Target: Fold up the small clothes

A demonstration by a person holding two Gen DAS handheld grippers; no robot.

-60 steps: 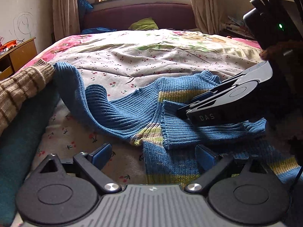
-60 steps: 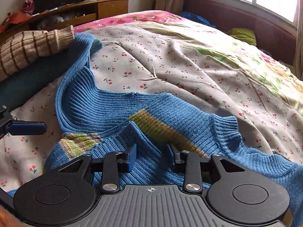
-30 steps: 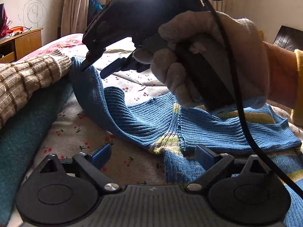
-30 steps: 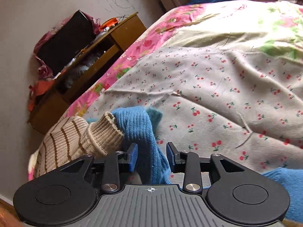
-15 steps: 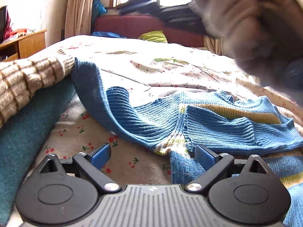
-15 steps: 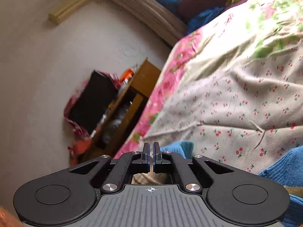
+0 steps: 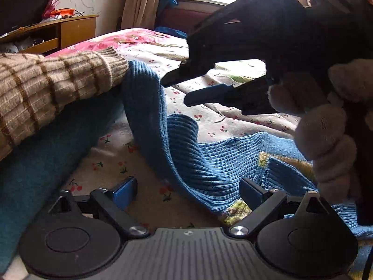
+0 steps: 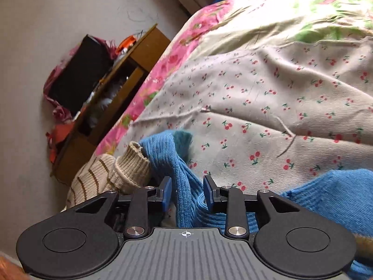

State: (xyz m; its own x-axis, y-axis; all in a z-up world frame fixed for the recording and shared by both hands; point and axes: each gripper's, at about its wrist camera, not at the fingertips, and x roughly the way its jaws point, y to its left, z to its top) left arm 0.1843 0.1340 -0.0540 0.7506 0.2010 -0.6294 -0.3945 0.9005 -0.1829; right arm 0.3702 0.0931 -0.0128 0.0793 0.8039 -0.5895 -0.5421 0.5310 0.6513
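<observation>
A blue ribbed sweater (image 7: 209,170) with yellow-green stripes lies on the cherry-print bedsheet (image 7: 233,121). One sleeve (image 7: 144,93) runs up and left, its end under a tan striped sleeve (image 7: 53,86). My left gripper (image 7: 187,192) is open, low over the sweater's body, holding nothing. My right gripper (image 8: 186,196) is open with the blue sleeve (image 8: 184,182) between its fingers. In the left wrist view the right gripper (image 7: 184,88) hovers just right of the sleeve, held by a gloved hand (image 7: 326,126).
A teal garment (image 7: 46,154) lies at the left under the tan striped sleeve (image 8: 126,170). A wooden cabinet (image 8: 112,102) with clutter stands beside the bed. The floral bedspread (image 8: 291,23) stretches toward the window.
My right gripper was shut half a second ago and is now open around the blue sleeve. It has come back down beside the sleeve in the left wrist view. The left gripper shifted slightly left.
</observation>
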